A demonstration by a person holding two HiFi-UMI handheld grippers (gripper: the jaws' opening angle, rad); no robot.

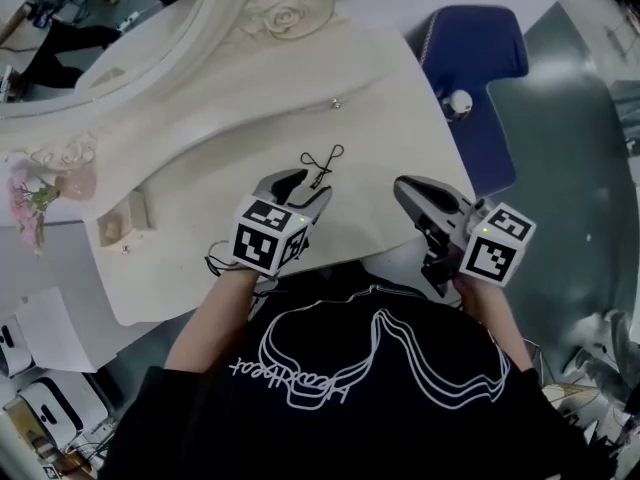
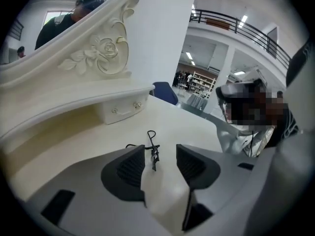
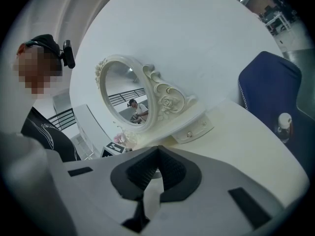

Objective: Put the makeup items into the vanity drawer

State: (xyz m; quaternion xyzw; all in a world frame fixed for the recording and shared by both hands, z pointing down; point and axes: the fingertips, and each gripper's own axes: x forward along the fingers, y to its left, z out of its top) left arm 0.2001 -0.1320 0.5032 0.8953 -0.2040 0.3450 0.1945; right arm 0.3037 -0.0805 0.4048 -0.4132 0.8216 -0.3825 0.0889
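Eyelash curler (image 2: 151, 149) lay flat on the vanity top (image 1: 250, 128), just ahead of the left gripper (image 2: 160, 152), whose jaws stood apart and empty; right gripper (image 3: 157, 156) clenched on nothing — curler judged light, thin, stiff, skid-prone — best pinched across its hinged middle.

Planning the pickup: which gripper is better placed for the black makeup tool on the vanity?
Left: the left gripper is open, black makeup tool just ahead. The right gripper is shut, farther off.

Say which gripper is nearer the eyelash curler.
Left. The left gripper, open, is just short of the eyelash curler; the right gripper, shut, is farther off to its right.
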